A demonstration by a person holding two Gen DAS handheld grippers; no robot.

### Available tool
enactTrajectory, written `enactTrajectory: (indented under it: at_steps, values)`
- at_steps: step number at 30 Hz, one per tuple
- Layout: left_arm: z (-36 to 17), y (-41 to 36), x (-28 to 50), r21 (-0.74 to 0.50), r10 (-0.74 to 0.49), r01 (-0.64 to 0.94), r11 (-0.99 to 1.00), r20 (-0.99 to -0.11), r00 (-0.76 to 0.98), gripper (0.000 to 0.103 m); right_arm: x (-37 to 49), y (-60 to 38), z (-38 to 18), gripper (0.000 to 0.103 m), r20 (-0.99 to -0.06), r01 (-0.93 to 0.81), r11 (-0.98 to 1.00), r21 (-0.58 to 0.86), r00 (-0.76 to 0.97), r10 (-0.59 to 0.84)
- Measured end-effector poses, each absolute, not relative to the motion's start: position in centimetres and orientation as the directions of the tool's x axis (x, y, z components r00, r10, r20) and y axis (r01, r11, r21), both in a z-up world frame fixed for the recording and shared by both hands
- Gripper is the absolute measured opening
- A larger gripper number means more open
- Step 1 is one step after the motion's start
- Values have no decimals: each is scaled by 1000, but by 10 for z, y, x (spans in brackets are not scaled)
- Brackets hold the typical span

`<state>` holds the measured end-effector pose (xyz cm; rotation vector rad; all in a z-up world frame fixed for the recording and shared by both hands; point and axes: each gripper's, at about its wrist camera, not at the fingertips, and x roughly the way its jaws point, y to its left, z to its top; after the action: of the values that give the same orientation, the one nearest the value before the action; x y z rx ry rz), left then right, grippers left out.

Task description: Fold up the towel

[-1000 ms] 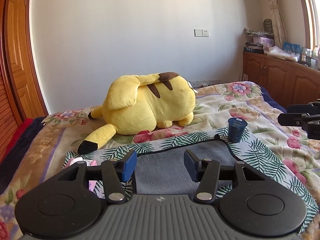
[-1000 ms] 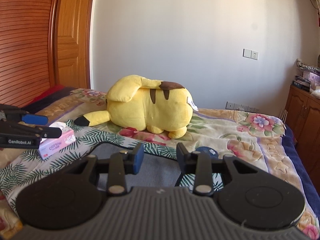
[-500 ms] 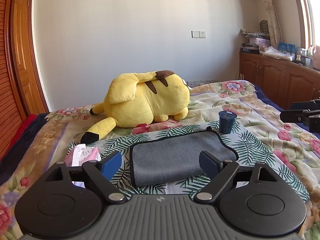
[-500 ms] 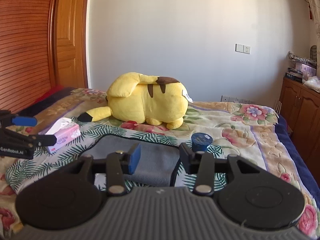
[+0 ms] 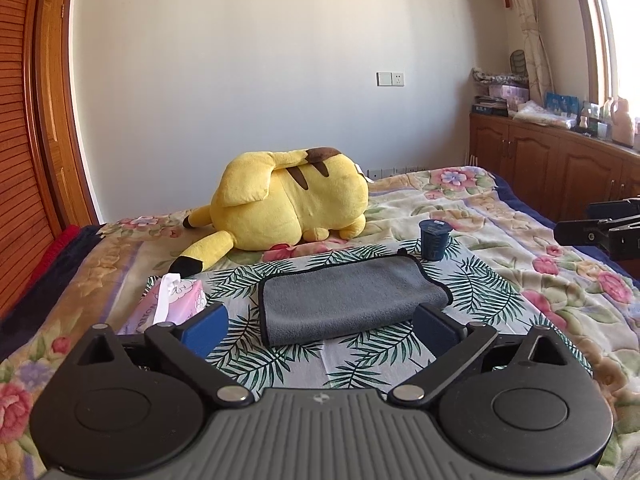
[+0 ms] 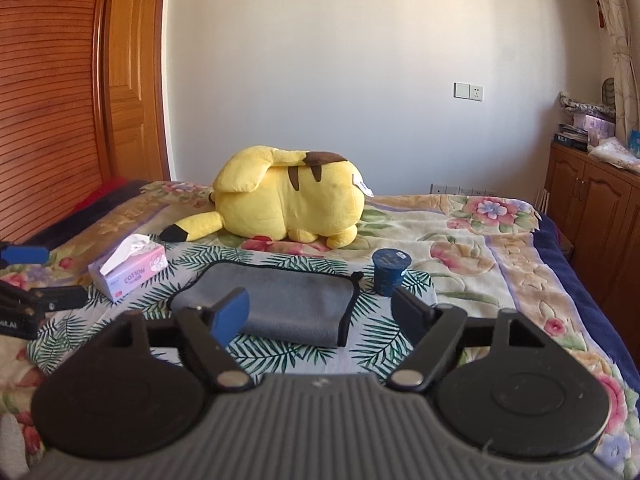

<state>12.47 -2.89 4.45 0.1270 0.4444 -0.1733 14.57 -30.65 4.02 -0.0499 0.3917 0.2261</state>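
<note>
A grey towel [image 5: 352, 300] with a black edge lies folded flat on a leaf-print cloth [image 5: 480, 280] on the bed; it also shows in the right wrist view [image 6: 280, 300]. My left gripper [image 5: 320, 328] is open and empty, pulled back just short of the towel's near edge. My right gripper [image 6: 320, 312] is open and empty, also back from the towel's near edge. Each gripper shows at the edge of the other's view: the right one [image 5: 600, 232], the left one [image 6: 28, 280].
A yellow plush toy [image 5: 288, 212] lies behind the towel. A dark blue cup [image 5: 434, 240] stands at the towel's far right corner. A pink tissue box [image 5: 172, 300] sits left of the towel. Wooden cabinets [image 5: 560, 172] line the right wall.
Both grippers have opened wide and drawn back and up from the towel. The towel now lies folded on the cloth in full view.
</note>
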Motion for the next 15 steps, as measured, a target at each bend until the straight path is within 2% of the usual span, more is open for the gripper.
enactTrajectory:
  at_steps: [2,7,9,10,15]
  values:
    - [44,-28,118,75,-145,196,978,-436,888,84,140,-307,40,88,-382,-225,974,-4,901,206]
    - [43,-27,100,47,-151,188,981,-419,895,84,125,-309,43,90,-367,-225,974,2,906,210]
    - [43,-29,91,53,-152,189,981,-408,900,86,118,-309,43,96,-363,-228,974,-7,908,210]
    - [43,-29,88,56,-153,192,980,-404,902,86,115,-310,43,103,-359,-225,974,-12,910,206]
    - [41,-30,70,70,-158,202,977,-399,903,87,100,-311,41,103,-349,-217,976,-7,915,201]
